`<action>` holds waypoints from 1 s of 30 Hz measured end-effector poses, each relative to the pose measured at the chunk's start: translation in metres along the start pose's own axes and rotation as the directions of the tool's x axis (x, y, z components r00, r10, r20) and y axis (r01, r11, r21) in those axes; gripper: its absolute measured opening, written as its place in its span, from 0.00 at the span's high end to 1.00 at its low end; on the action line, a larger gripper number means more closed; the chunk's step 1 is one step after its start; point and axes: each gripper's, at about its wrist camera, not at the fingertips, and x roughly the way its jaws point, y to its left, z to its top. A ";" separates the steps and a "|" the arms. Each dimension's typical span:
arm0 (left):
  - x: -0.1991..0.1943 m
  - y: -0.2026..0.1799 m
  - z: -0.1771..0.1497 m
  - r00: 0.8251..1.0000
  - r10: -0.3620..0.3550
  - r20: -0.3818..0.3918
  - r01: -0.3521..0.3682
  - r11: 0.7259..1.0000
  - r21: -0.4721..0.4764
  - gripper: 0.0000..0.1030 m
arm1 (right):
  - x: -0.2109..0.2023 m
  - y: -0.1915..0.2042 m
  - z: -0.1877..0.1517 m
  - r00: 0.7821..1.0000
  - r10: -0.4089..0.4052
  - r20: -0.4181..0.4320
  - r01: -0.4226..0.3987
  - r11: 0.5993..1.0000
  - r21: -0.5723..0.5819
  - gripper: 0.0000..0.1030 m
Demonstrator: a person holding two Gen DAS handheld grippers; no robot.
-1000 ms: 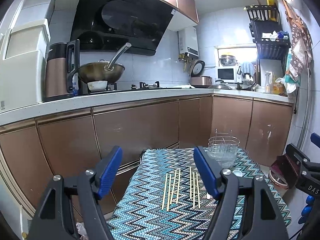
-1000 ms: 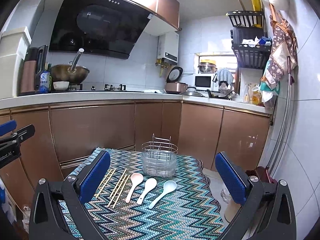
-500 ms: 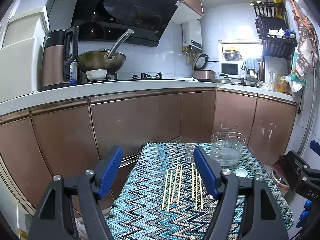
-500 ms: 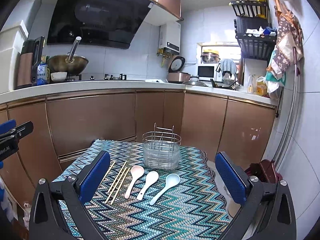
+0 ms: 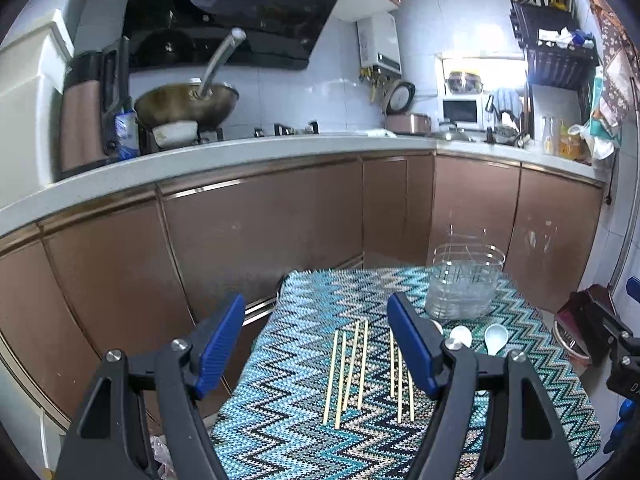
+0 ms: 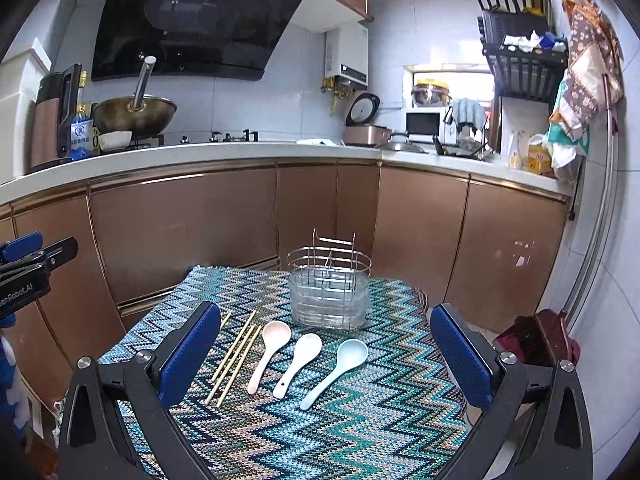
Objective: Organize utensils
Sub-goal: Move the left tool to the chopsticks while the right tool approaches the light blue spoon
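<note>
Nothing picked yet; both my grippers, left and right, hang released. Next I'd drop onto the chopsticks, then the holder.

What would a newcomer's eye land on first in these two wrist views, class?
Probably the zigzag tablecloth, bright in the foreground. On it lie three spoons side by side, chopsticks to their left, and a wire utensil holder behind. Both the left gripper and right gripper hover open above.

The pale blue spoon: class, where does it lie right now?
In the right wrist view the pale blue spoon lies flat on the zigzag cloth, rightmost of three spoons, beside the white spoon and before the wire caddy.
</note>
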 end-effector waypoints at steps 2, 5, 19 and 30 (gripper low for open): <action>0.014 0.000 0.000 0.999 -0.012 -0.045 0.012 1.000 0.005 0.30 | 0.007 -0.006 -0.002 1.000 0.013 -0.018 -0.012 1.000 0.006 0.00; 0.039 0.004 -0.003 0.993 -0.020 -0.113 0.020 1.000 0.002 0.30 | 0.024 -0.021 -0.005 0.998 0.031 -0.059 -0.029 0.999 0.031 0.00; 0.156 0.001 -0.022 0.921 -0.117 -0.372 0.118 0.993 -0.021 0.30 | 0.159 -0.092 -0.058 0.898 0.246 -0.365 -0.168 0.958 0.232 0.35; 0.257 -0.026 -0.028 0.788 -0.262 -0.557 0.239 0.964 -0.115 0.31 | 0.242 -0.106 -0.085 0.803 0.380 -0.460 -0.247 0.913 0.324 0.51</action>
